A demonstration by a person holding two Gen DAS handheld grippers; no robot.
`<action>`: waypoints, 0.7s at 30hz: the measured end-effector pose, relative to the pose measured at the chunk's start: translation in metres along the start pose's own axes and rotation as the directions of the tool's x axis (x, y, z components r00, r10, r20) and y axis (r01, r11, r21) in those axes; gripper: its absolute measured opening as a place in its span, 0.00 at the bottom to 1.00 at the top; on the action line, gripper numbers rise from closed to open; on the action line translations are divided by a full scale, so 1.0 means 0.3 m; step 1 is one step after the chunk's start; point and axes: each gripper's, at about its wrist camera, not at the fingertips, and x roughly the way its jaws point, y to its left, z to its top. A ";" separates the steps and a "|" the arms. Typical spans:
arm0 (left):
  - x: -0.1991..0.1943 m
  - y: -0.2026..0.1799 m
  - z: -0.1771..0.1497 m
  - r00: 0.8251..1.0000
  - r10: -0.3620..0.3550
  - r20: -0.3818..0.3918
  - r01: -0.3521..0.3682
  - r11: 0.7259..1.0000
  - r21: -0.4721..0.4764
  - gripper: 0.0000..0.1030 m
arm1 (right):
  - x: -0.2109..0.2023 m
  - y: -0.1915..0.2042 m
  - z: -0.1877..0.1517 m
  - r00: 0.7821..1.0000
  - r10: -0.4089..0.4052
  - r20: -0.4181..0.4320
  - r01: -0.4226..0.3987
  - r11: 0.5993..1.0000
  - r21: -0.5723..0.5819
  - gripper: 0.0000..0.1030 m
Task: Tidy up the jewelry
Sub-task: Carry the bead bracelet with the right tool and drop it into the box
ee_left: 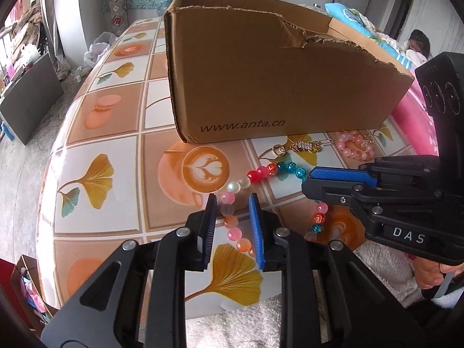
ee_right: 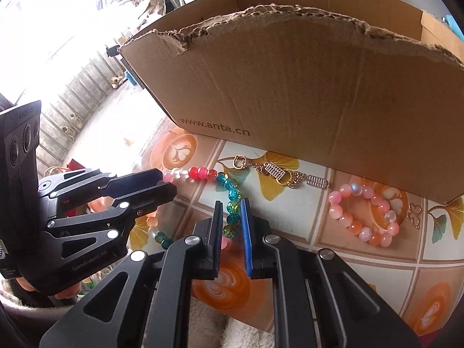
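A long bead necklace (ee_left: 262, 171) of pink, white, red and teal beads lies in a loop on the patterned tablecloth; it also shows in the right wrist view (ee_right: 232, 194). My left gripper (ee_left: 233, 203) is open, its fingers on either side of the pink beads on the loop's left. My right gripper (ee_right: 231, 206) is open and narrow, with the teal beads between its fingers. A pink bead bracelet (ee_right: 364, 213) and a gold keychain with small abacus charms (ee_right: 275, 172) lie in front of a torn cardboard box (ee_left: 275, 81).
The open cardboard box (ee_right: 304, 87) marked www.anta.cn stands just behind the jewelry. The round table (ee_left: 110, 150) drops off at the left and near edges. A small gold charm (ee_right: 414, 213) lies right of the bracelet. A person sits far right (ee_left: 417, 45).
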 end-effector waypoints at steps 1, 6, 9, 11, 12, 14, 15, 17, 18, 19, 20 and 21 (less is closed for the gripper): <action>0.002 -0.008 0.002 1.000 0.012 0.003 -0.012 1.000 0.010 0.21 | 0.005 0.011 0.000 1.000 -0.007 0.001 0.007 1.000 -0.008 0.13; 0.011 -0.037 0.002 0.997 0.080 0.021 -0.081 0.995 0.051 0.08 | 0.004 0.014 -0.008 1.000 -0.018 0.010 0.018 1.000 -0.022 0.10; 0.008 -0.032 0.008 0.998 0.060 0.018 -0.061 0.998 0.031 0.08 | 0.003 0.005 -0.010 1.000 -0.002 0.014 0.002 1.000 0.000 0.10; 0.003 -0.027 0.012 0.999 0.041 0.016 -0.041 0.999 0.013 0.08 | 0.000 -0.002 -0.012 1.000 0.009 0.016 -0.009 1.000 0.013 0.10; -0.001 -0.027 0.014 0.999 0.035 0.017 -0.035 0.999 0.008 0.08 | -0.004 -0.005 -0.013 1.000 0.015 0.020 -0.015 1.000 0.018 0.10; -0.015 -0.024 0.012 0.999 0.022 0.024 -0.022 1.000 0.001 0.08 | -0.017 -0.010 -0.014 0.999 0.023 0.034 -0.024 0.999 0.025 0.10; -0.022 -0.023 0.014 1.000 0.014 0.026 -0.014 1.000 -0.005 0.08 | -0.033 -0.022 -0.019 0.999 0.026 0.041 -0.027 0.999 0.028 0.10; -0.038 -0.015 0.014 1.000 0.000 0.030 0.001 1.000 -0.017 0.08 | -0.051 -0.029 -0.020 0.998 0.033 0.052 -0.034 0.999 0.033 0.10; -0.046 -0.014 0.015 0.999 -0.005 0.034 0.006 1.000 -0.022 0.08 | -0.058 -0.032 -0.021 0.998 0.038 0.056 -0.040 0.999 0.036 0.10; -0.056 -0.013 0.017 0.999 -0.009 0.039 0.010 1.000 -0.025 0.08 | -0.066 -0.035 -0.023 0.997 0.044 0.061 -0.046 0.998 0.039 0.10; -0.067 -0.013 0.020 0.999 -0.014 0.046 0.016 0.999 -0.028 0.08 | -0.079 -0.040 -0.025 0.997 0.049 0.067 -0.052 0.998 0.040 0.10; -0.080 -0.014 0.021 0.998 -0.019 0.052 0.021 0.999 -0.031 0.08 | -0.090 -0.040 -0.027 0.996 0.053 0.074 -0.056 0.998 0.039 0.10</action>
